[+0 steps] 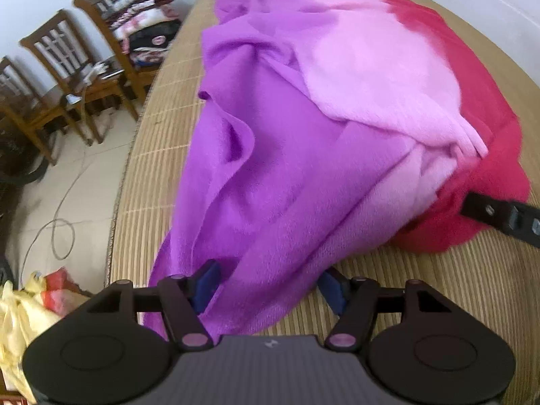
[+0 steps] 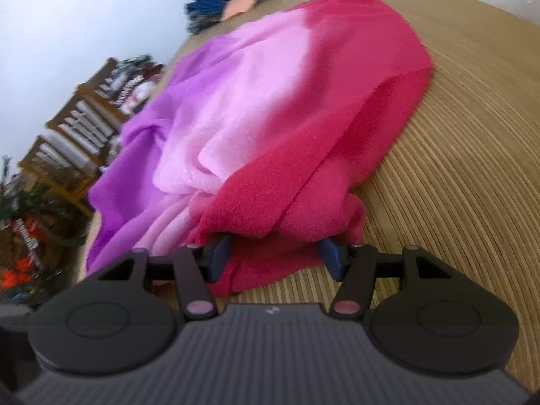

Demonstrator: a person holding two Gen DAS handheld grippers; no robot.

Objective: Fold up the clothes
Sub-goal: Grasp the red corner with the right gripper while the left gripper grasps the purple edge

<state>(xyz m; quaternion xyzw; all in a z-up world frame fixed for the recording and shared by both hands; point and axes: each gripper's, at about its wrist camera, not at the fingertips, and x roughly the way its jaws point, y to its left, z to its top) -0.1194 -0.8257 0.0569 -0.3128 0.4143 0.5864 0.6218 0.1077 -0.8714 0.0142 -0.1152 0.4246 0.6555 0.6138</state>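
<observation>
your right claw [image 2: 275, 258] has its blue pads half buried under the red end of the cloth [image 2: 303, 168], so you can't tell whether they press on it. the right wrist view is blurred: the chairs [image 2: 77, 135] and the heap of clothes [image 2: 226, 3] at the far end smear together. the left wrist view's edge cuts off the yellow bag [image 1: 20, 320].

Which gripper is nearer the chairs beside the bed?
Left. The left gripper straddles the purple end of the cloth, on the side by the chairs. The right gripper is at the red end, farther off.
</observation>
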